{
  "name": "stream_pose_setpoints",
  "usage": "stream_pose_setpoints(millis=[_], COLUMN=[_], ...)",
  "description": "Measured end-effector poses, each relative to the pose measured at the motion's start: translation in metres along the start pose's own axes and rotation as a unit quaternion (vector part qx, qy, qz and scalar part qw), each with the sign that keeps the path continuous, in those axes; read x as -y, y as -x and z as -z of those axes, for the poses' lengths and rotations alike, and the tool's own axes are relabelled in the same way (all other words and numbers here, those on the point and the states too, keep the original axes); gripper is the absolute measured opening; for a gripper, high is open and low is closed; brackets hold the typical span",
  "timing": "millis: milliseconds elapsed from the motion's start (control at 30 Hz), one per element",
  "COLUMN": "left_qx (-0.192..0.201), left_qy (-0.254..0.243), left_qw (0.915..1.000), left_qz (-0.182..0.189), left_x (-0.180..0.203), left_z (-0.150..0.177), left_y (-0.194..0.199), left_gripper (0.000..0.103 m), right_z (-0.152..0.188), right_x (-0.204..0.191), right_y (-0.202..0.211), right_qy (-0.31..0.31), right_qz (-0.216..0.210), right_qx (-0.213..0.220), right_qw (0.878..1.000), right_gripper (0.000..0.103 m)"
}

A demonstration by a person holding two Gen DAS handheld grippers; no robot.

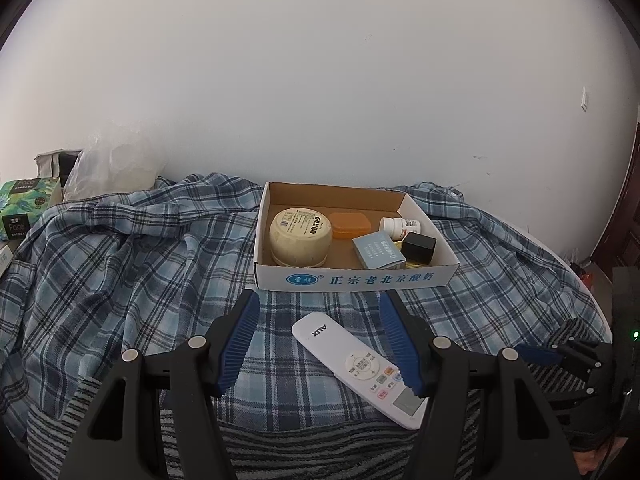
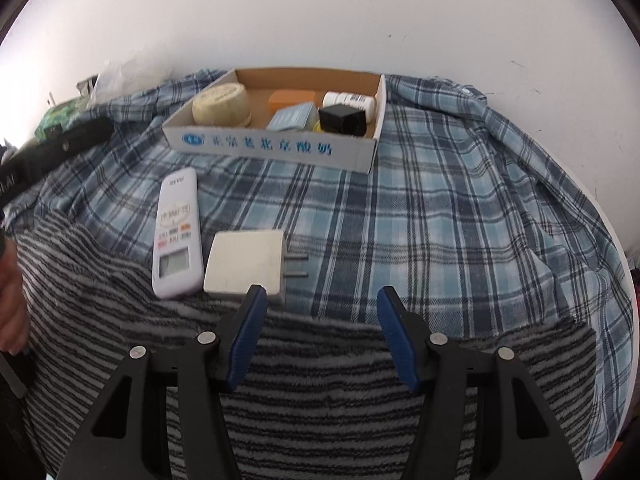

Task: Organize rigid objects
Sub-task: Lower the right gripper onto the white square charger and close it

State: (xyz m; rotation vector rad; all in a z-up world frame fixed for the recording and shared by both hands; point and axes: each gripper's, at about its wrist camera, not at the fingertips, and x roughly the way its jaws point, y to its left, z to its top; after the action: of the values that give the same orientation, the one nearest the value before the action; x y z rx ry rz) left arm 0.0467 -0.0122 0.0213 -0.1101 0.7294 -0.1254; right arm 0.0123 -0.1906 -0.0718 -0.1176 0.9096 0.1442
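Plaid cloth (image 2: 440,216) covers the surface; a cardboard tray (image 1: 352,279) at the back holds small containers; the white remote (image 1: 360,364) lies between the left gripper (image 1: 318,306)'s open jaws, untouched; the white charger (image 2: 244,264) sits just ahead of the right gripper (image 2: 322,298), jaws apart, empty.

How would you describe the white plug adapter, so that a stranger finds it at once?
Start at the cardboard box on the plaid cloth and come toward the camera. Beside the long white remote control lies the plug adapter: a squat white block without buttons, two metal prongs pointing sideways.
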Motion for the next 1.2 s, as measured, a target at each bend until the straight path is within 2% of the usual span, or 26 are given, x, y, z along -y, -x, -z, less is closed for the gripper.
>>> stream_pose_setpoints(millis=[333, 667, 800, 1033, 1200], left_qx=[0.000, 0.000, -0.003, -0.009, -0.008], left_qy=[0.002, 0.005, 0.010, 0.028, 0.030], left_qw=[1.0000, 1.0000, 0.9999, 0.9995, 0.9995], left_qz=[-0.001, -0.001, -0.003, -0.011, -0.011], left_x=[-0.001, -0.002, -0.004, -0.013, -0.014], left_z=[0.001, 0.002, 0.002, 0.002, 0.001], left_y=[0.000, -0.001, -0.002, -0.006, -0.004], left_gripper=[0.065, 0.065, 0.065, 0.065, 0.065], right_z=[-0.005, -0.042, -0.057, -0.069, -0.065], right_x=[-0.005, -0.004, -0.009, -0.034, -0.046], right_y=[-0.019, -0.036, -0.041, -0.041, -0.048], right_qy=[0.009, -0.001, -0.012, -0.017, -0.008], right_qz=[-0.004, 0.020, 0.006, -0.049, -0.051], right_qx=[-0.041, -0.029, -0.024, -0.017, -0.025], right_qw=[0.999, 0.999, 1.000, 0.999, 0.998], right_gripper=[0.055, 0.054, 0.053, 0.053, 0.053])
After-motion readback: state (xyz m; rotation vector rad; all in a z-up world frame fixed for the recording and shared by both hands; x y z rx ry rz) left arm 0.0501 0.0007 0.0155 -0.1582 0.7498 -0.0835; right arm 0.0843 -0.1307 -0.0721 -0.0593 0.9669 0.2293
